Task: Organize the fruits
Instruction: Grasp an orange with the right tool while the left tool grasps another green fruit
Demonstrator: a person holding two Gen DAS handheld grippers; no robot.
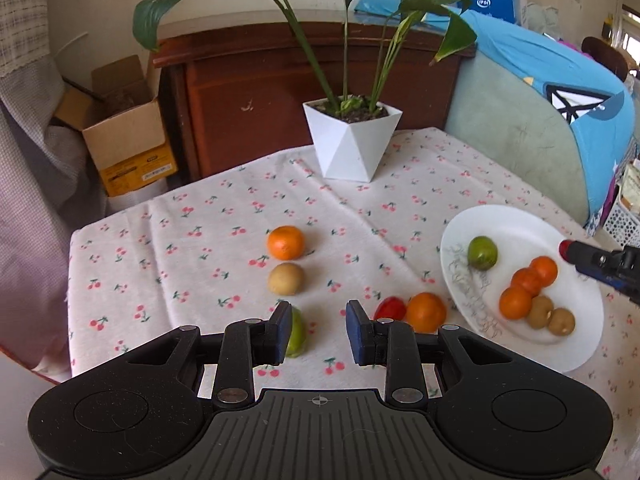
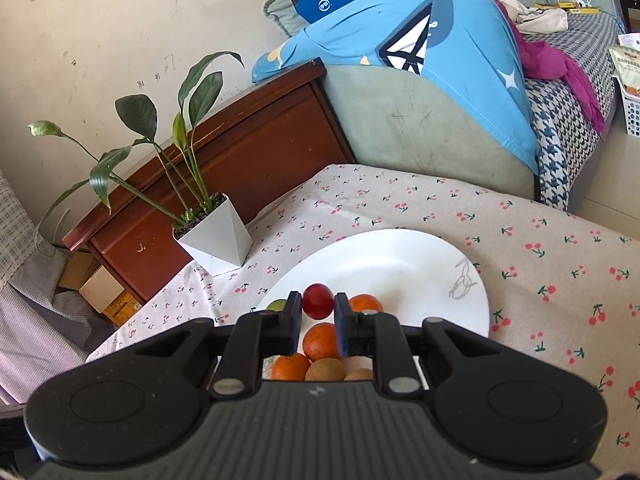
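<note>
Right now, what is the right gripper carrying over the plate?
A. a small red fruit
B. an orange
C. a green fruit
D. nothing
A. In the right wrist view the right gripper is closed on a small red fruit, held between its blue pads above the white plate; the left wrist view shows the same red fruit at that gripper's tip over the plate.

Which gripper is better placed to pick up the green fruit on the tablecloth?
The left gripper. Its jaws are open and the green round fruit lies just beside its left finger. The right gripper is shut on a small red fruit over the white plate.
</note>
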